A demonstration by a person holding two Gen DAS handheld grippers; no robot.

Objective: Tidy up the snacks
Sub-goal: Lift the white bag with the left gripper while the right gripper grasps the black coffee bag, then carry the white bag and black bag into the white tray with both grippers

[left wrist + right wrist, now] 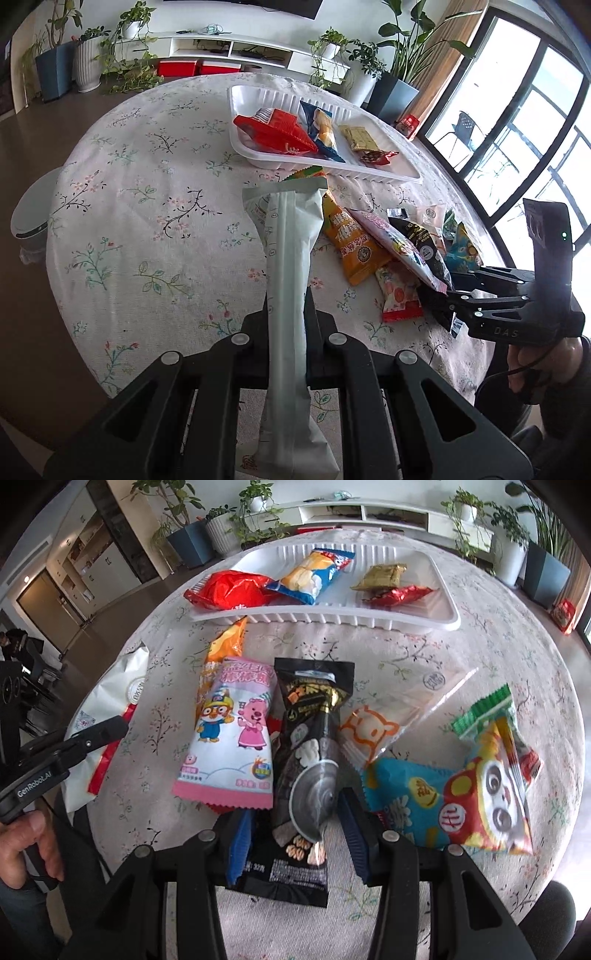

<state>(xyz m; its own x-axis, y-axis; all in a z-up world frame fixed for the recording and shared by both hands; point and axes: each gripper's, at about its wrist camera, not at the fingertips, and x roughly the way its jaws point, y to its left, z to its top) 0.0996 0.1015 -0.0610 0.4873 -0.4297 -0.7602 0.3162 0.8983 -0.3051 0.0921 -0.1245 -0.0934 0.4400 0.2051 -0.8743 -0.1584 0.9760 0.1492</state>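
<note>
My left gripper [287,306] is shut on a long white snack packet [290,258] and holds it above the table, short of the white tray [258,157]. The packet also shows at the left of the right wrist view [107,716]. The tray holds a red packet [275,131], a blue packet [323,133], a gold packet [360,138] and a small red sweet [380,157]. My right gripper [295,808] is open, its fingers on either side of a black snack packet [310,760] lying in a pile with a pink cartoon packet [232,738].
More loose packets lie on the floral tablecloth [147,221]: an orange one [351,243], a clear bear bag [384,723], a blue-and-red one [472,794]. Potted plants [88,62] and a low white shelf [236,48] stand behind. A white bin [33,214] stands left of the table.
</note>
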